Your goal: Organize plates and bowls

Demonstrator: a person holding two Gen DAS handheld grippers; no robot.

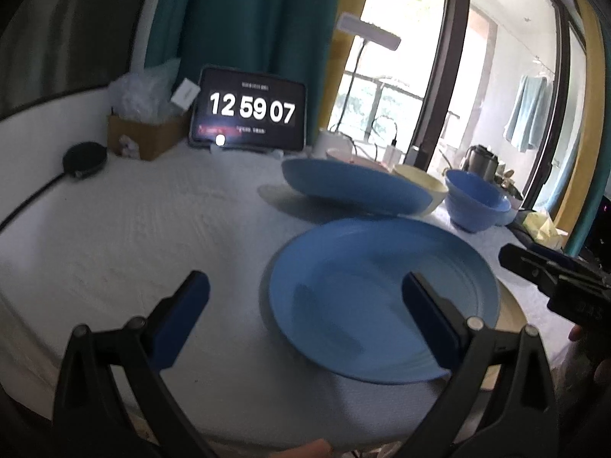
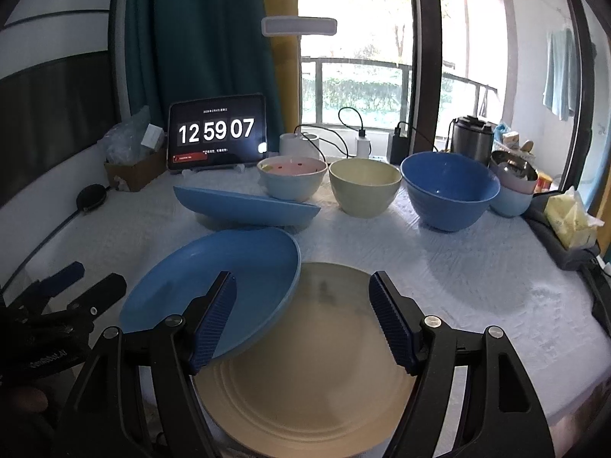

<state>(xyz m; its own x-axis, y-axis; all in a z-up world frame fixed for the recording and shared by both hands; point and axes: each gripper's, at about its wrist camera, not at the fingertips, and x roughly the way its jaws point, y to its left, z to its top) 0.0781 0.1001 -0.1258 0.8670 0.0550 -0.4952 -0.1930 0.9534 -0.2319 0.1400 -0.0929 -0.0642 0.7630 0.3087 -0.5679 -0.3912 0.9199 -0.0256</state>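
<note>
A blue plate lies tilted at the near edge of the worktop, its right rim resting on a cream plate that sits flat beneath it. A second blue plate leans near the middle, propped against a pink-lined bowl. Along the far edge stand a cream bowl, a blue bowl and, at the far right corner, a stack of bowls topped by a steel one.

The right gripper hangs with its fingers spread wide over the seam between the two near plates, holding nothing. The left gripper is likewise spread and empty, over the blue plate's left rim.

The plates look stiff, smooth and fairly light, likely slippery at the glaze and breakable if dropped; the raised rim of the tilted blue plate appears the best place to pinch.

The cream plate's left part is covered by the blue one, and its near edge is cut off by the gripper frame. The stacked bowls' count cannot be made out. A tablet shows 12 59 07.
</note>
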